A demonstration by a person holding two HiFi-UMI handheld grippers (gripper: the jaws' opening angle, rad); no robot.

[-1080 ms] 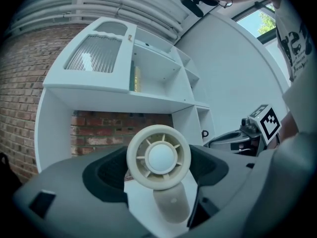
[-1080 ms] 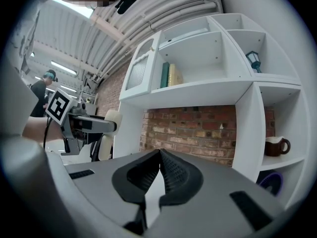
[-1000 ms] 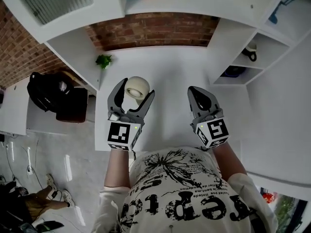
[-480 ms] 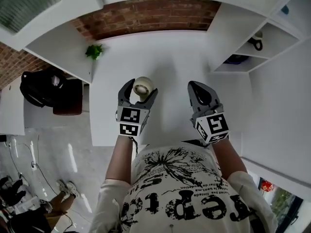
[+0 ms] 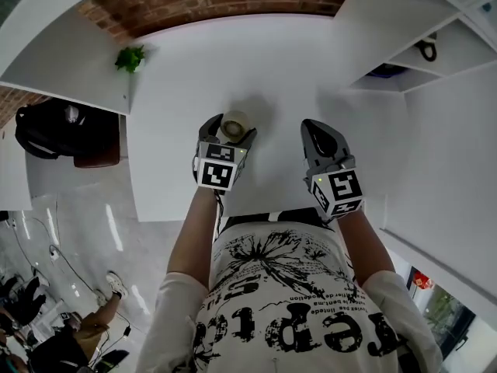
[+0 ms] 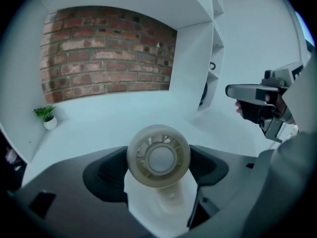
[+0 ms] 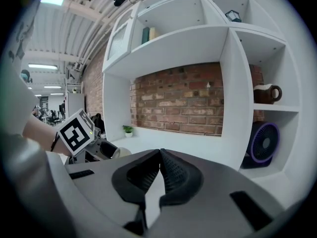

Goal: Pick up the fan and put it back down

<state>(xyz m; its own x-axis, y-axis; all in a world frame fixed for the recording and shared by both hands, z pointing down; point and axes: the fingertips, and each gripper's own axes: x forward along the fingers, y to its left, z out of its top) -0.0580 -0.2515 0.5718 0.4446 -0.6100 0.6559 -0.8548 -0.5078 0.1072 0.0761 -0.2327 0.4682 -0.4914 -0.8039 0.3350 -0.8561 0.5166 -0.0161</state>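
Left gripper view: my left gripper pinches the fan by its ring, likely light, stiff plastic; right gripper clenched, empty.

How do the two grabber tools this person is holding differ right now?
The left gripper's fingers stand apart, while the right gripper's fingers press together. The left gripper holds a small cream fan between its fingers; the right gripper holds nothing. Both are grey, hand-held, and over the white table.
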